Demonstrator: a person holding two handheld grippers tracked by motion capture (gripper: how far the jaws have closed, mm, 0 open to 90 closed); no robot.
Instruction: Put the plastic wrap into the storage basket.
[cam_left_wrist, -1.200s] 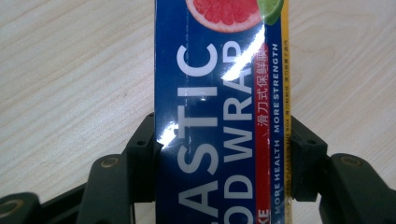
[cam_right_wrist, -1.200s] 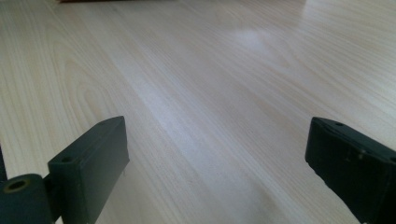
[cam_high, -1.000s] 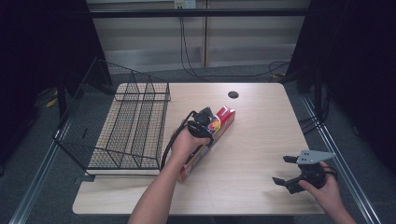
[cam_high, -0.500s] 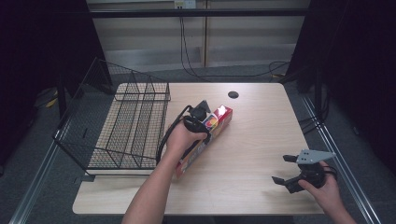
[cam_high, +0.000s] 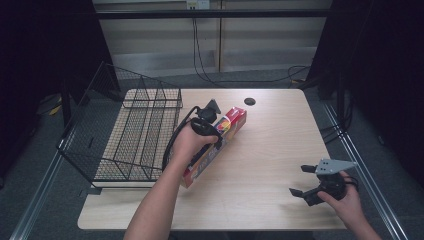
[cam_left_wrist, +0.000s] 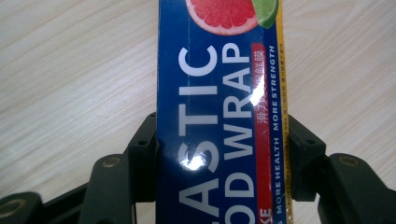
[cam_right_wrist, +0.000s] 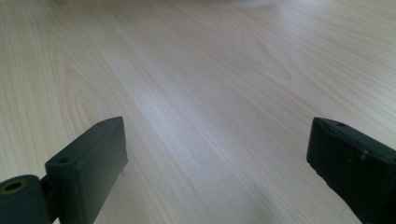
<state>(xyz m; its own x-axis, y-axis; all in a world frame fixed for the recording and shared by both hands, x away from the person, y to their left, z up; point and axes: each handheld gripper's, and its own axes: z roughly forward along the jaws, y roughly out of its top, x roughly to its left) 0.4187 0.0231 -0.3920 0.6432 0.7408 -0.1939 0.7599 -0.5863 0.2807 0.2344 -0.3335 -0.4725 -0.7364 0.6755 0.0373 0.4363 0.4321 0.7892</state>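
Observation:
A long blue and red plastic wrap box (cam_high: 235, 120) hangs a little above the wooden table (cam_high: 270, 150), running from far right to near left. My left gripper (cam_high: 212, 131) is shut on it from above, near its far half. In the left gripper view the box (cam_left_wrist: 219, 116) runs up between the black jaws of that gripper (cam_left_wrist: 219, 140), which press on both long sides, with table wood behind. My right gripper (cam_high: 300, 180) rests at the near right of the table, open, and its jaws (cam_right_wrist: 215, 154) stand wide over bare wood with nothing between them.
A black wire basket (cam_high: 135, 135) covers the table's left side, right beside the box and my left forearm. A small black round hole (cam_high: 250, 101) sits near the far edge. Cables hang behind the table.
The left gripper has risen with the box, lifting it off the table and drifting slightly left. The right gripper has stayed where it was.

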